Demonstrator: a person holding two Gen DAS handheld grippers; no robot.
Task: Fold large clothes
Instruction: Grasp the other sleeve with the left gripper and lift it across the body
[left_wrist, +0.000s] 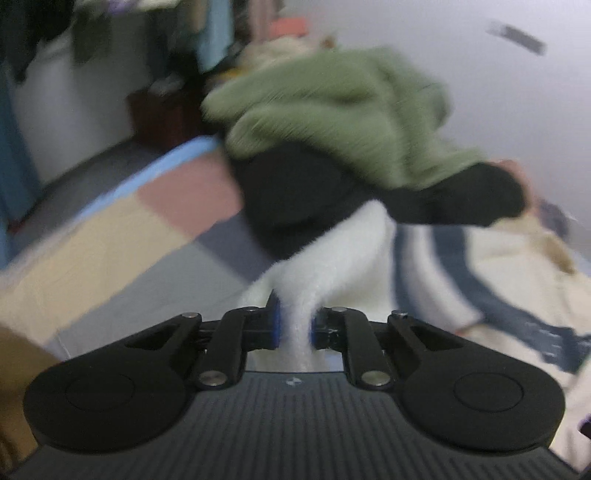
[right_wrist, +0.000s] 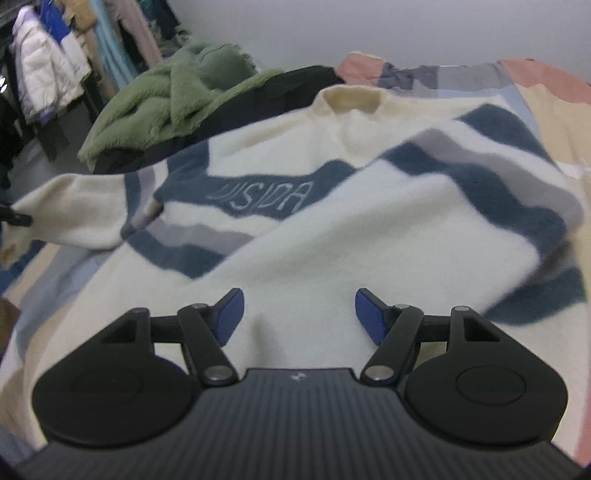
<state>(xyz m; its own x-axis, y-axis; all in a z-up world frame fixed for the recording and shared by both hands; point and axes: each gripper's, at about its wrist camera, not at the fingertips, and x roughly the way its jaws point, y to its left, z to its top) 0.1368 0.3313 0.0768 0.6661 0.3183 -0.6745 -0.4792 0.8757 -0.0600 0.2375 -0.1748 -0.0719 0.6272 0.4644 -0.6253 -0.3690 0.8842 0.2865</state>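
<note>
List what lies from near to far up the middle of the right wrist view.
Right gripper, open over the cloth → plain white lower part of the sweater → blue band with lettering → cream collar → patchwork bedspread → pale wall.

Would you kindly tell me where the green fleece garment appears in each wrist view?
Left wrist view: green fleece garment at upper centre, blurred, draped over a black garment.
Right wrist view: green fleece garment at upper left, beside the striped sweater.
Shared landmark: the black garment under it.
</note>
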